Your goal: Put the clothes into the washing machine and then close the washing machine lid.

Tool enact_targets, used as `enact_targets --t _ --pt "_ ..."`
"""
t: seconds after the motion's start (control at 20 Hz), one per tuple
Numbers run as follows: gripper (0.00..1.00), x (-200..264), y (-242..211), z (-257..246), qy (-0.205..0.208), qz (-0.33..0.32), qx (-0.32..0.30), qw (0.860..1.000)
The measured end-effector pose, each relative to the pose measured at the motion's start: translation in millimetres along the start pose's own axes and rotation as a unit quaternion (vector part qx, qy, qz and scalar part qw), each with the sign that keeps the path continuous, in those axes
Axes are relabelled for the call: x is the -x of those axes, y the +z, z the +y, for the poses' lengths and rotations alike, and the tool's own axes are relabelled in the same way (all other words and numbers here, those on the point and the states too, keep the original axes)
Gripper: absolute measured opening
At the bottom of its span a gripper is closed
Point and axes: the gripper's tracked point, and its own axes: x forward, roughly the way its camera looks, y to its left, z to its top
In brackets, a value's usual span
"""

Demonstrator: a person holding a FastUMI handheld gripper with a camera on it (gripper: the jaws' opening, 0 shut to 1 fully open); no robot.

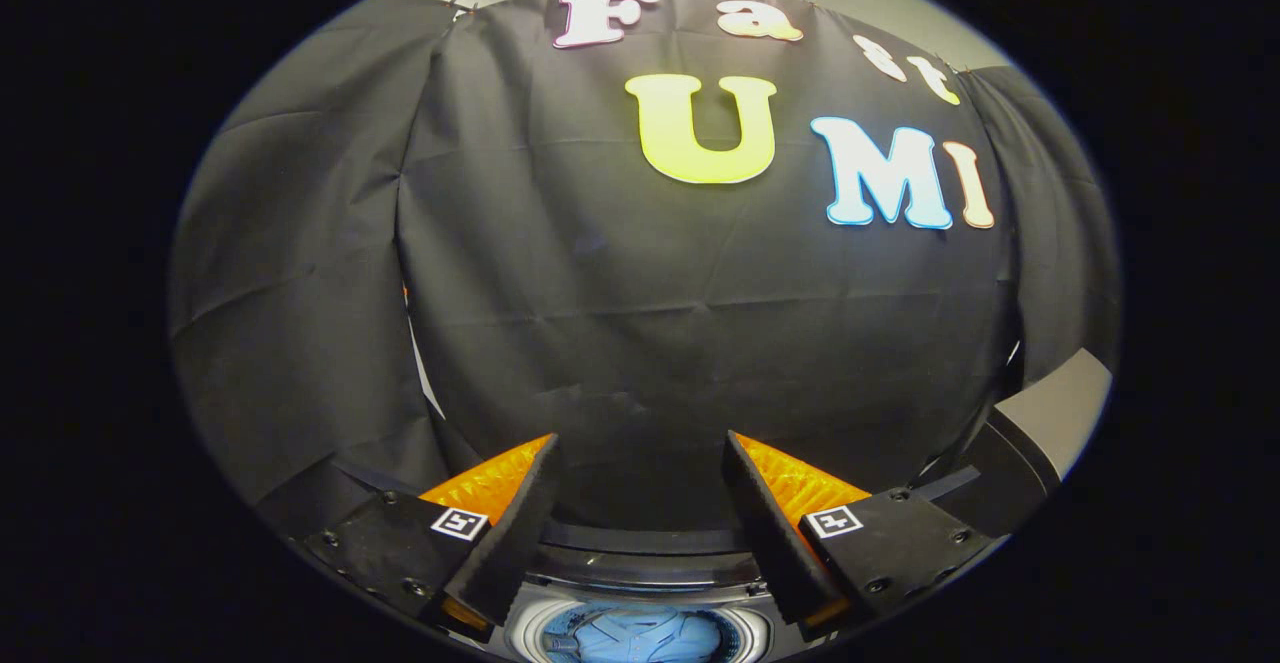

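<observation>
The gripper [640,488] stands wide open, its two fingers [510,533] well apart, and nothing lies between them or touches them. It holds nothing.

Just below the fingers, seen through the gap between them, the washer [640,583] opens upward. Its round drum mouth lies almost straight under the gripper, and a blue shirt [640,635] rests inside the drum, bunched and roughly centred in the opening. So the clothes already lie in the machine, below and slightly toward the camera from the fingertips, apart from them.

A dark curved band [640,541] runs across behind the drum mouth, just beyond the fingertips. It may be the raised lid or the rear edge of the washer top; the view does not settle which.

By this look the loading step seems done and the closing of the lid remains. That move would turn on the lid lying ahead of the fingers and above the drum, so the gripper would need to reach forward over the opening, not down into it.

Beyond hangs the black cloth wall [640,293].
</observation>
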Motion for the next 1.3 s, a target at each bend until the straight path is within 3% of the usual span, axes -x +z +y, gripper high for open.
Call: enact_targets --t 1.3 --pt "0.99 84 -80 14 0.034 0.013 -0.001 0.999"
